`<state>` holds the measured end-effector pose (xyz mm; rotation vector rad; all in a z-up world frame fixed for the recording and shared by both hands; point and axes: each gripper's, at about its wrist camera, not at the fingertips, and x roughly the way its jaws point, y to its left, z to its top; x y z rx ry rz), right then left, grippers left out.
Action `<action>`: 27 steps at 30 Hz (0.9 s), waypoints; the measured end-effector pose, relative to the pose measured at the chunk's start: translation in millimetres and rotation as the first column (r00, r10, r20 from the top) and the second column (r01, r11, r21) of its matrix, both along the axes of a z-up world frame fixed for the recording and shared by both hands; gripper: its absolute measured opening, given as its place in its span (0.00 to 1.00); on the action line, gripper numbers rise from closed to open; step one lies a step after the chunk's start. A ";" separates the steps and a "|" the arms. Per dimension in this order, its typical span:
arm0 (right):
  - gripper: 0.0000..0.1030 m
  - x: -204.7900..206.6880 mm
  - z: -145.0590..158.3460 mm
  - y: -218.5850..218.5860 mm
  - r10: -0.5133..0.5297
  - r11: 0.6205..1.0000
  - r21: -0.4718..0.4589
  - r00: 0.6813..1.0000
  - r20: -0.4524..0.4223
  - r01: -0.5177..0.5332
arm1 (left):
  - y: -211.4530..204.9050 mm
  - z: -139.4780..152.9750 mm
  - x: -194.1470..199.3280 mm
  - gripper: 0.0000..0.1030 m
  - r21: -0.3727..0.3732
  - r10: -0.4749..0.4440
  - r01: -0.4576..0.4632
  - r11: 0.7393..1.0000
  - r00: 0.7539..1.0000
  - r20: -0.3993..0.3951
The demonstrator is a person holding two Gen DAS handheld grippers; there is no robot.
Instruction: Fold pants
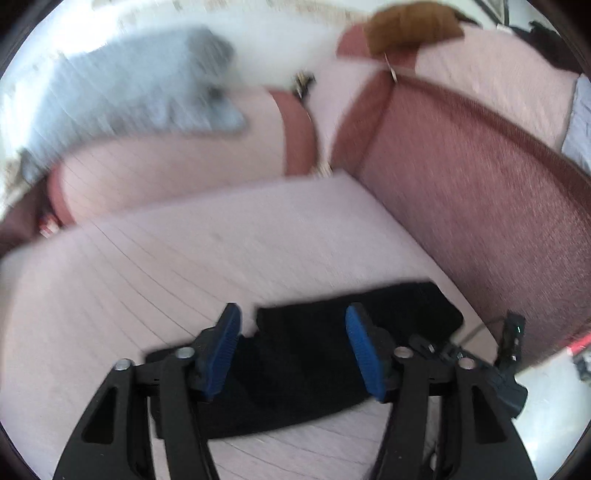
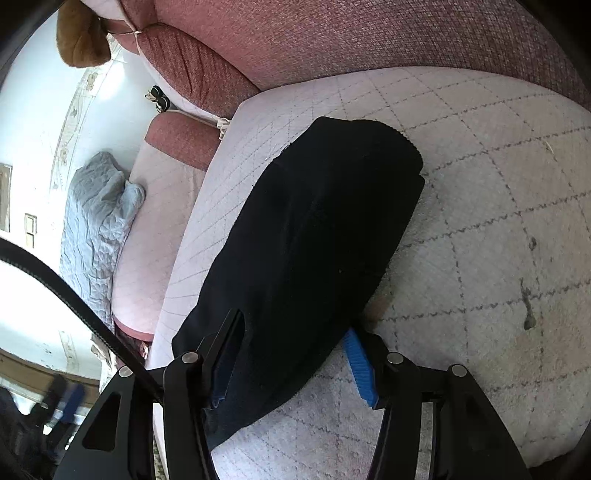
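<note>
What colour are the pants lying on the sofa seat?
Plain black pants, no visible pattern; clearest in the right wrist view.

— What do we have under our right tool (image 2: 291, 363)?

— The black pants (image 2: 314, 240), folded into a long bundle on the quilted pale seat cover (image 2: 498, 206). Our blue pads (image 2: 360, 369) stand apart, with the near end of the cloth lying between them.

— And further off?

— We see the red sofa back (image 2: 369, 33), a grey blanket (image 2: 96, 221) on the neighbouring seat, and a brown cushion (image 2: 81, 37) on top.
</note>
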<state>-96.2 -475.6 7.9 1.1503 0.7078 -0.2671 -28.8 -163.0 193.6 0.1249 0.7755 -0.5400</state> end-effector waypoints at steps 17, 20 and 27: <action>0.67 14.7 0.5 -18.2 0.031 0.996 0.088 1.000 0.002 -0.031 | -31.8 -38.8 62.9 0.94 -0.073 0.010 -0.031 0.997 0.961 -0.276; 0.64 8.9 1.6 -16.6 0.014 0.996 0.087 1.000 0.008 -0.014 | -70.8 -61.2 81.3 0.94 -0.071 -0.060 0.038 0.997 0.937 -0.345; 0.59 3.0 -8.3 -27.6 -0.036 0.985 0.171 0.999 0.027 0.031 | -180.3 -103.8 97.5 0.87 -0.012 -0.229 0.246 0.969 0.882 -0.411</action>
